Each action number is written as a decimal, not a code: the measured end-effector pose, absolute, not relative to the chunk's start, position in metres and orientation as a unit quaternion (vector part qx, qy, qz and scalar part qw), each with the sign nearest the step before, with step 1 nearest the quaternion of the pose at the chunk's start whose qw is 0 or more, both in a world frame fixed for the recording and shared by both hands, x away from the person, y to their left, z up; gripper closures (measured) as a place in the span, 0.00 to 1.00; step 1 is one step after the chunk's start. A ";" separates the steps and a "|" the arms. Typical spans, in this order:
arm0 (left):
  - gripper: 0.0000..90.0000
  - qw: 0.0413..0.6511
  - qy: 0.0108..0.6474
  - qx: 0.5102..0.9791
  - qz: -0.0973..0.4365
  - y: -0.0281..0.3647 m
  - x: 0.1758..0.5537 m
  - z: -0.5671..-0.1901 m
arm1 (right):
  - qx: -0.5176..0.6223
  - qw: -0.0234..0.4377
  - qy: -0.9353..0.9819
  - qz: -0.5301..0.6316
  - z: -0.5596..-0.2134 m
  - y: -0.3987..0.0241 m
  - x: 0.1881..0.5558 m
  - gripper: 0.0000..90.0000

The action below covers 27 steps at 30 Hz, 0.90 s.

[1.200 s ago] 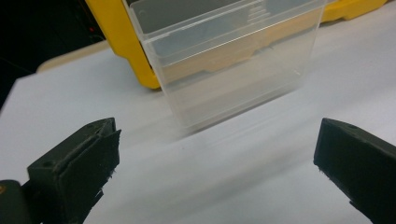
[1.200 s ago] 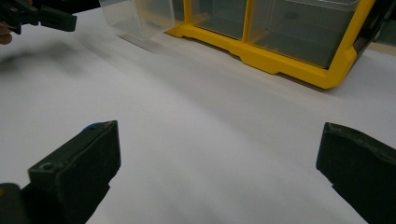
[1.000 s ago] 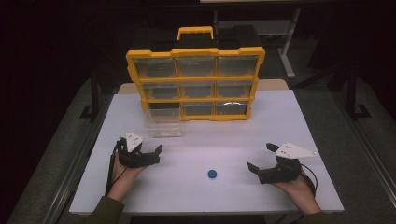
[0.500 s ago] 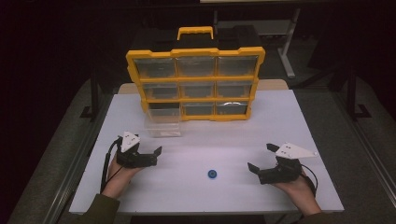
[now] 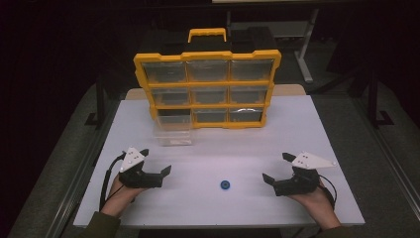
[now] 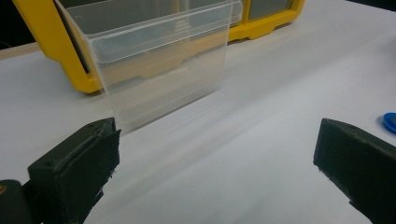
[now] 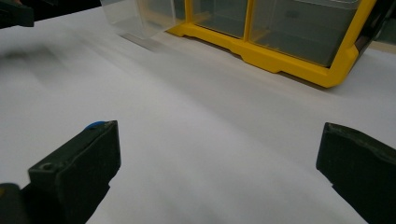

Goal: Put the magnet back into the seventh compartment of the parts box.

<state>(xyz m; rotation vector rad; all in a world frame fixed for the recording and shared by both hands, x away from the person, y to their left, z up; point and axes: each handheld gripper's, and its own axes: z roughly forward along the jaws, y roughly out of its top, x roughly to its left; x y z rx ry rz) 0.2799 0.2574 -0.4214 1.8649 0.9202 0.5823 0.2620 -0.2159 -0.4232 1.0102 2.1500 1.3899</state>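
Both tongs gape empty: left tongs [image 5: 156, 164] and right tongs [image 5: 278, 168] flank the blue disc [image 5: 225, 185], low over the table [image 5: 307, 129].

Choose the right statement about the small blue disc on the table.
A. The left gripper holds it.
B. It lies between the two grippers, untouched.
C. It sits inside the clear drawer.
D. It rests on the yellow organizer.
B: the blue disc lies on the bare white table between the left gripper and the right gripper, both open.
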 end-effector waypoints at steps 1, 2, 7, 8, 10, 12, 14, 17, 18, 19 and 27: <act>0.00 0.476 0.375 0.760 0.237 0.257 0.279 -0.421 | 0.360 0.193 0.766 0.496 -0.423 -0.216 0.262 0.00; 0.00 0.479 0.374 0.759 0.234 0.257 0.278 -0.421 | 0.360 0.193 0.766 0.496 -0.423 -0.216 0.262 0.00; 0.00 0.493 0.361 0.757 0.232 0.260 0.270 -0.422 | 0.361 0.193 0.767 0.495 -0.424 -0.216 0.262 0.00; 0.00 0.491 0.357 0.759 0.235 0.261 0.269 -0.422 | 0.360 0.193 0.767 0.495 -0.424 -0.216 0.262 0.00; 0.00 0.502 0.356 0.753 0.232 0.262 0.267 -0.422 | 0.360 0.191 0.768 0.494 -0.424 -0.215 0.262 0.00; 0.00 0.500 0.354 0.756 0.230 0.263 0.266 -0.423 | 0.360 0.189 0.768 0.495 -0.424 -0.215 0.262 0.00; 0.00 0.498 0.349 0.760 0.230 0.265 0.264 -0.423 | 0.360 0.189 0.768 0.495 -0.424 -0.215 0.262 0.00; 0.00 0.499 0.349 0.760 0.229 0.267 0.260 -0.424 | 0.359 0.189 0.768 0.495 -0.424 -0.215 0.262 0.00; 0.00 0.499 0.350 0.759 0.228 0.268 0.258 -0.424 | 0.361 0.187 0.768 0.494 -0.424 -0.215 0.262 0.00; 0.00 0.499 0.349 0.760 0.227 0.270 0.256 -0.424 | 0.361 0.187 0.768 0.494 -0.424 -0.215 0.262 0.00; 0.00 0.503 0.347 0.758 0.226 0.273 0.253 -0.425 | 0.357 0.186 0.771 0.494 -0.424 -0.213 0.263 0.00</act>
